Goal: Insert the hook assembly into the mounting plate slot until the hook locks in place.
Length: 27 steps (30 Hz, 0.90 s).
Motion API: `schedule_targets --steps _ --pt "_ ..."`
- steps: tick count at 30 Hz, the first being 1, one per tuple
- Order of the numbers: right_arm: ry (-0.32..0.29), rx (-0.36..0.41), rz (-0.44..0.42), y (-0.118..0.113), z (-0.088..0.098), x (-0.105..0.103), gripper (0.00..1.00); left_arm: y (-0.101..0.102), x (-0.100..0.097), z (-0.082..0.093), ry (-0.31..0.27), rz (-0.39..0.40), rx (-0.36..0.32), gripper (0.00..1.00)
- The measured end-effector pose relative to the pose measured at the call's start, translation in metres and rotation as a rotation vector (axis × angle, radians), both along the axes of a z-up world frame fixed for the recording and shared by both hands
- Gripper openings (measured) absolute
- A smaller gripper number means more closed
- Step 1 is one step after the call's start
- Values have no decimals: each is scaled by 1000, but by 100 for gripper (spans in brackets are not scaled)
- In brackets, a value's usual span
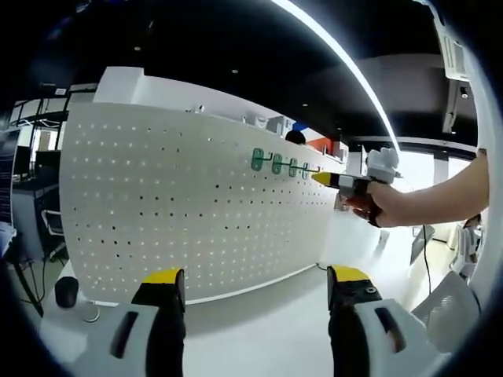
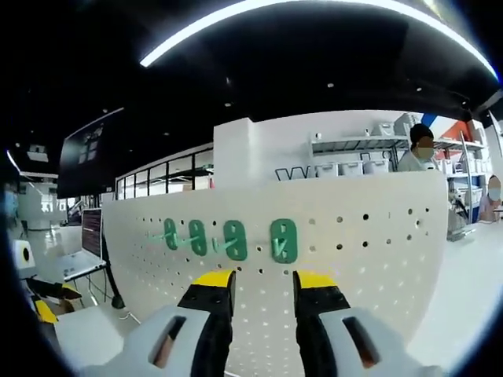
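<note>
Left gripper fingers apart before the pegboard; right gripper at three o'clock, seemingly touching green hooks.

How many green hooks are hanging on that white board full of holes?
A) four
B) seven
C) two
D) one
A: the right gripper view shows four green hooks in a row on the white pegboard, just above the right gripper.

I see a white pegboard dotted with dark holes, four green hooks on it, and my yellow-tipped black jaws.
</note>
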State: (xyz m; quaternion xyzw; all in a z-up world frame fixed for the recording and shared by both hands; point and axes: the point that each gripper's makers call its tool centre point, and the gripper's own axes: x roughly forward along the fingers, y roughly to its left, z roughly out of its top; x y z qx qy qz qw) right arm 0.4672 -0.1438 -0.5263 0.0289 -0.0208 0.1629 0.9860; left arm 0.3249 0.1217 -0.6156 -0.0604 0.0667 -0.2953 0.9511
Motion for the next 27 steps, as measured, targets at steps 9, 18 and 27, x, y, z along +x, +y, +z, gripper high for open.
schedule_targets --steps 9,18,27 --pt "-8 -30 25 1 0 -8 27 -2 2 3 -14 -8 1 76" --pt "-26 -83 103 9 -8 -36 31 1 6 11 -37 -5 0 76" --pt "-20 -90 130 5 -20 -62 38 3 3 17 -54 1 2 78"
